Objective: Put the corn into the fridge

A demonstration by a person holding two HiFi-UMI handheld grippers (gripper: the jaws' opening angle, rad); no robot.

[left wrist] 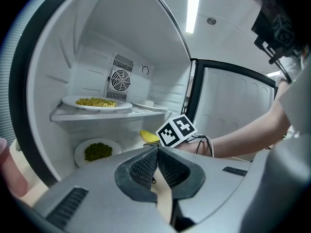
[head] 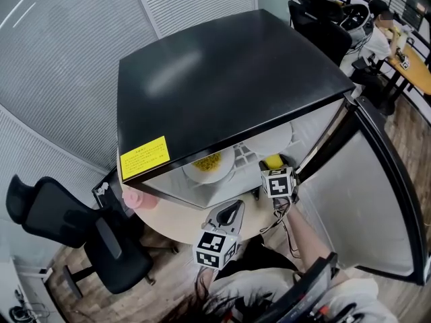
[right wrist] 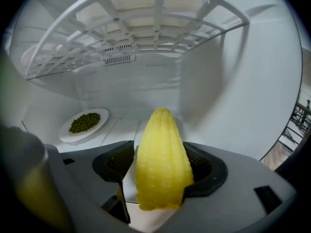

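Corn: likely light, stiff, bumpy, tapered, may roll; best held across thick middle. Right gripper jaws wide around corn, left pad clear of it. Left gripper jaws together, empty.

A black office chair stands on wood floor, slatted blinds beyond it and an orange desk far to its right.

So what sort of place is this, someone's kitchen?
Probably an office or lab rather than a home kitchen. The small fridge stands open near a black office chair on a wood floor, and a person sits at a desk in the background.
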